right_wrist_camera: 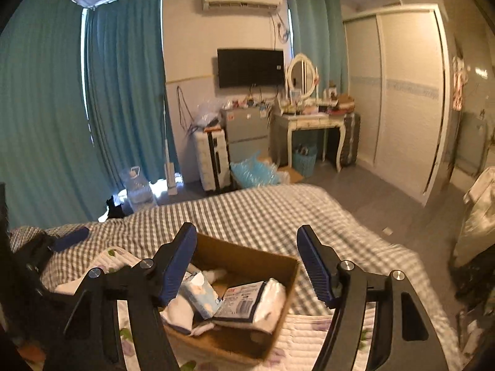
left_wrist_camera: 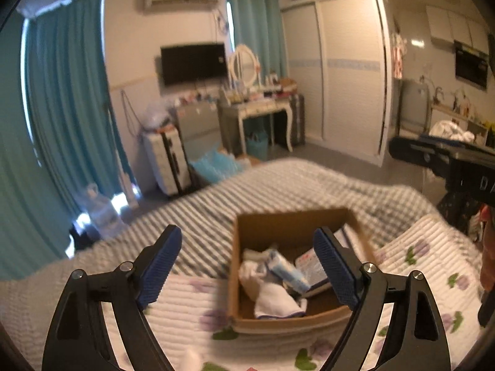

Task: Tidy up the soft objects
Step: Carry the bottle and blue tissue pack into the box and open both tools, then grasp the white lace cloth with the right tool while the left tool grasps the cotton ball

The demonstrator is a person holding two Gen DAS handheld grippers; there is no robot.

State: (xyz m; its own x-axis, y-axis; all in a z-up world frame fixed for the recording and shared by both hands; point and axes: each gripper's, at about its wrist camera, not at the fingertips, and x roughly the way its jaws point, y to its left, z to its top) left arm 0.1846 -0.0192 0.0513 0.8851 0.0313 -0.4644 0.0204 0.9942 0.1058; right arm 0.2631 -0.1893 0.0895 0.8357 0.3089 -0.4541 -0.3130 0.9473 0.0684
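A brown cardboard box (left_wrist_camera: 247, 324) sits on the bed, also in the right wrist view (right_wrist_camera: 287, 281). Inside lie a white cloth (left_wrist_camera: 272, 300), a blue-and-white tissue pack (left_wrist_camera: 287, 269) and a flat white packet with a printed label (right_wrist_camera: 247, 303). The tissue pack (right_wrist_camera: 201, 296) and white cloth (right_wrist_camera: 179, 312) show in the right view too. My left gripper (left_wrist_camera: 247, 266) is open and empty above the box's near side. My right gripper (right_wrist_camera: 247, 262) is open and empty above the box. The right gripper's body (left_wrist_camera: 448, 157) shows at the left view's right edge.
The box rests on a white floral quilt (left_wrist_camera: 173, 306) over a grey checked bedspread (right_wrist_camera: 266, 210). Beyond the bed stand teal curtains (right_wrist_camera: 123, 92), a suitcase (right_wrist_camera: 212, 160), a grey cabinet (right_wrist_camera: 244, 133), a white dressing table (right_wrist_camera: 312, 123) and a wardrobe (right_wrist_camera: 408, 92).
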